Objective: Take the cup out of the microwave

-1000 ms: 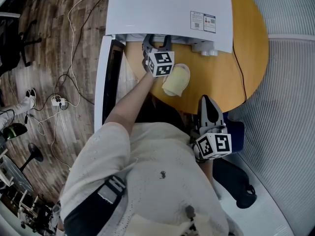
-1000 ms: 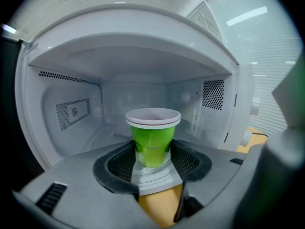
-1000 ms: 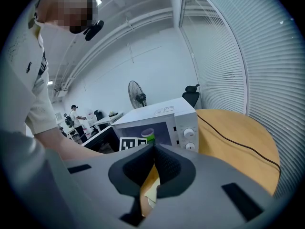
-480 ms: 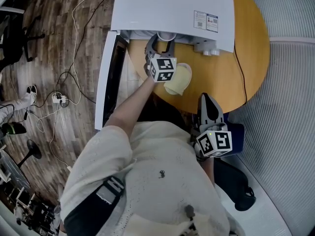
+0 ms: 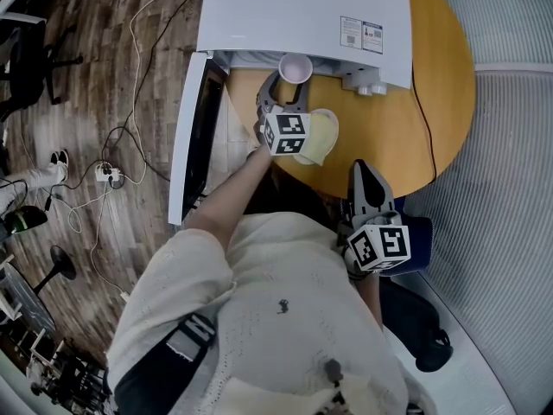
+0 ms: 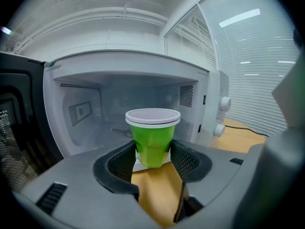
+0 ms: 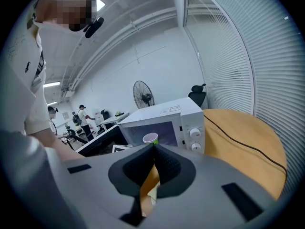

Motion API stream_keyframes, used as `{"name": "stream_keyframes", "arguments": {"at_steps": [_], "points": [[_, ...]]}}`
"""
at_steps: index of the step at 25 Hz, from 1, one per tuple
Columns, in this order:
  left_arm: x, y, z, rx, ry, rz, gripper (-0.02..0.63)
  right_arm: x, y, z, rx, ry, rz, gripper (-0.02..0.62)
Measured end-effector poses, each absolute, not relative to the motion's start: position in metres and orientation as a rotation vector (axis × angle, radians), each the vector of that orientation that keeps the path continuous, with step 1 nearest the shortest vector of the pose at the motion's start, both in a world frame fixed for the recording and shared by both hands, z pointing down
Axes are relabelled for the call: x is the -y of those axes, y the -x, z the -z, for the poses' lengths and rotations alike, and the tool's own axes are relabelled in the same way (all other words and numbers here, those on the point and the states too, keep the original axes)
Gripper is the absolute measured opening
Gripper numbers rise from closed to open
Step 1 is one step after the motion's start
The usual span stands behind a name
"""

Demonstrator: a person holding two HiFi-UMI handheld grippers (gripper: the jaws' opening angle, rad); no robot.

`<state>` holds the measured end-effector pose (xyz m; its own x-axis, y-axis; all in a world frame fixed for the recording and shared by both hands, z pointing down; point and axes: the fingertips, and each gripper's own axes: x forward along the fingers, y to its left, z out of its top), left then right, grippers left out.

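1. Presently, we have the left gripper clamped on the cup. Its two black pads press on the lower half of the green wall, one on each side.
2. The cup stands upright and has a white rim. We cannot tell whether its base rests on any surface.
3. The cup is located just outside the mouth of the microwave, on the near side of the cavity. In the head view, its rim shows at the front edge of the microwave's top.
4. The door is swung fully open to the left, with its dark inner face turned towards the cavity.
5. The microwave stands on the far left part of a round wooden table. Two knobs sit on the right of its front panel.
6. A pale yellow cloth lies on the table, nearer than the cup and just right of the left gripper's marker cube.
7. We hold the right gripper with its jaws together. The pads meet at their tips and nothing is between them.
8. The right gripper hangs by the near edge of the table, right of the left gripper and well apart from the cup. It points towards the microwave.
9. A black cable runs across the table to the right of the microwave.
10. Loose cables and a power strip lie on the wooden floor to the left.
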<state>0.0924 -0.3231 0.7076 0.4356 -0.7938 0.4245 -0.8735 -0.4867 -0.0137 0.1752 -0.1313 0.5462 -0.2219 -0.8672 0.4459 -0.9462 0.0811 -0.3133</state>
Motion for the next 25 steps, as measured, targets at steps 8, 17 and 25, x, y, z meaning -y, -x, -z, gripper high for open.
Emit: {"name": "stream_keyframes", "arguments": {"at_steps": [8,17,25], "points": [[0.299,-0.089,-0.709,1.437,-2.497,-0.583,0.252,0.132,-0.174,-0.547,2.224,-1.833,-0.822,0.011],[0.270,-0.086,-0.682,1.385,-2.555,-0.533,0.252,0.132,-0.172,-0.548,2.248,-1.813,-0.825,0.011],[0.240,-0.069,-0.664,1.367,-2.552,-0.504,0.252,0.130,-0.166,-0.550,2.271,-1.781,-0.819,0.011]]}}
